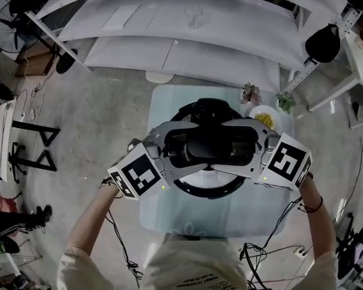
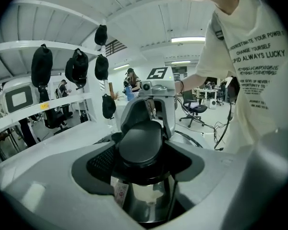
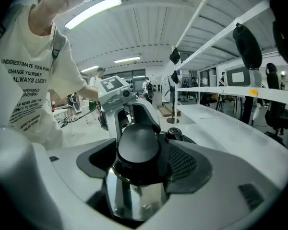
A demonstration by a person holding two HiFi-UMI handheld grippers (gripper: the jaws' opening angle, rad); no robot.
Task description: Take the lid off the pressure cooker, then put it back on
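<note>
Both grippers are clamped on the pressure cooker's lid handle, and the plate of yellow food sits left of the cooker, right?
No: the head view shows the plate of yellow food right of the pressure cooker, not left. The left gripper and right gripper do clamp the lid handle.

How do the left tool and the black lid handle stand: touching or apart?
Touching. The left gripper view shows the left tool with jaws pressing both sides of the black lid handle, no gap.

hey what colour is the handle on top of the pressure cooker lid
The handle is black, clearest in the right gripper view.
</note>
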